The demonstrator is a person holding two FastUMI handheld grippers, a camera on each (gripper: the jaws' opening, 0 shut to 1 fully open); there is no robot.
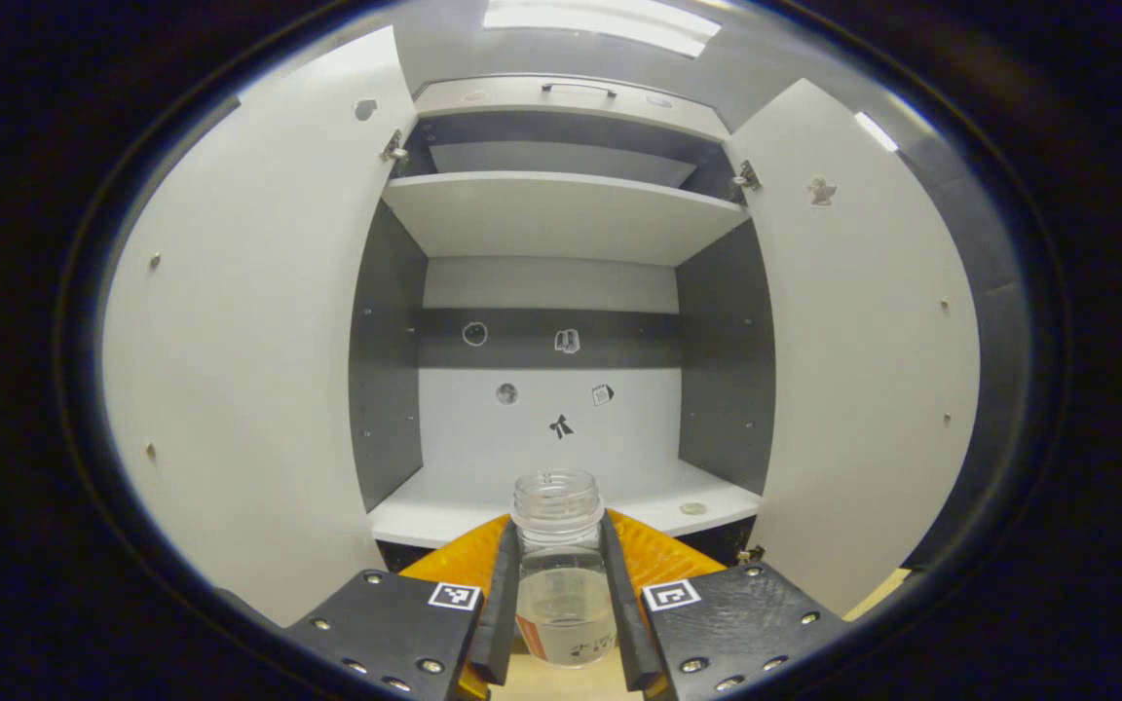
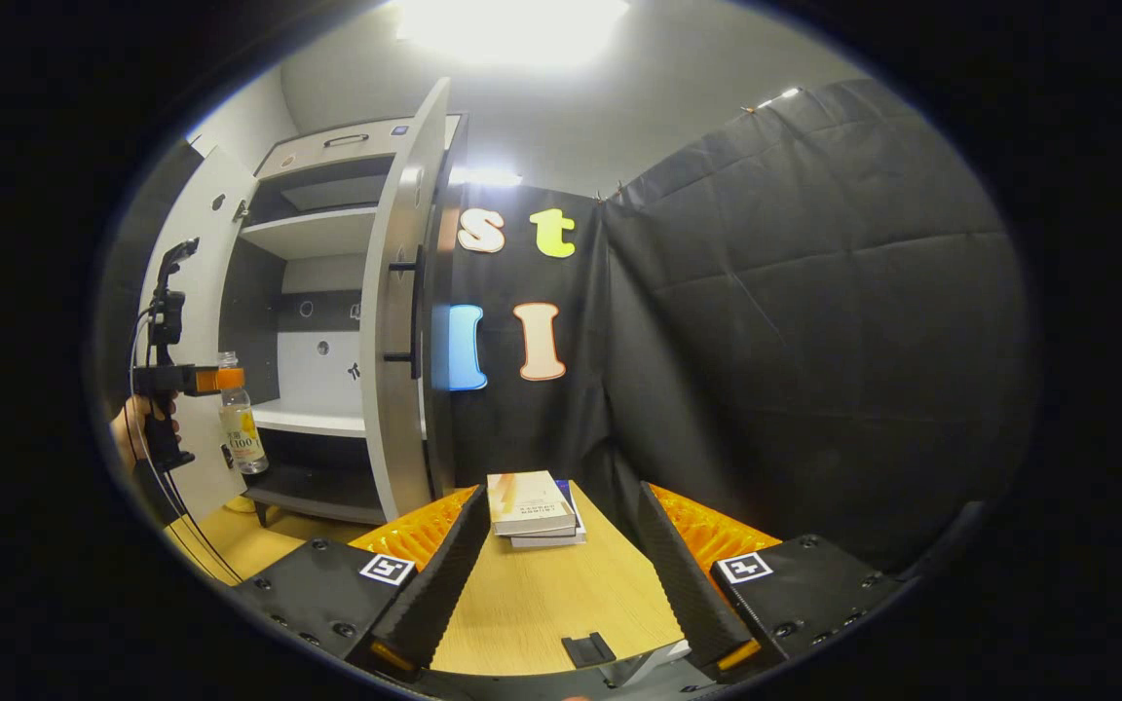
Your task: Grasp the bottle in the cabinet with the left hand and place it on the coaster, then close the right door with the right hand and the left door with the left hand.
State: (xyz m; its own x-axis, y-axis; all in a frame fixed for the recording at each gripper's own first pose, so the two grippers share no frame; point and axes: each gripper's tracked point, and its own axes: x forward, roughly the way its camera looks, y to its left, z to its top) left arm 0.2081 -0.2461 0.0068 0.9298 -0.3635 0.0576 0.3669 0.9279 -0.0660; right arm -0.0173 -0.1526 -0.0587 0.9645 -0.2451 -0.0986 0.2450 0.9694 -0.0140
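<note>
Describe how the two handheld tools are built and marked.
Each tool, left and right, has two long ribbed fingers on ridged orange carriers, with black bolted plates bearing square black-and-white tags. Seen from the right gripper view, the left tool has a black pistol handle, an upright black mast and trailing black cables.

Grey walls (image 2: 619, 107) under bright ceiling light (image 2: 512, 19) (glaring), wooden tabletop (image 2: 542, 594), black cloth (image 2: 795, 321).

The left gripper (image 1: 561, 594) has both fingers pressed on the bottle (image 1: 561, 574), held upright. The right gripper (image 2: 556, 574) hangs level, its jaws spread wide with nothing between them.
</note>
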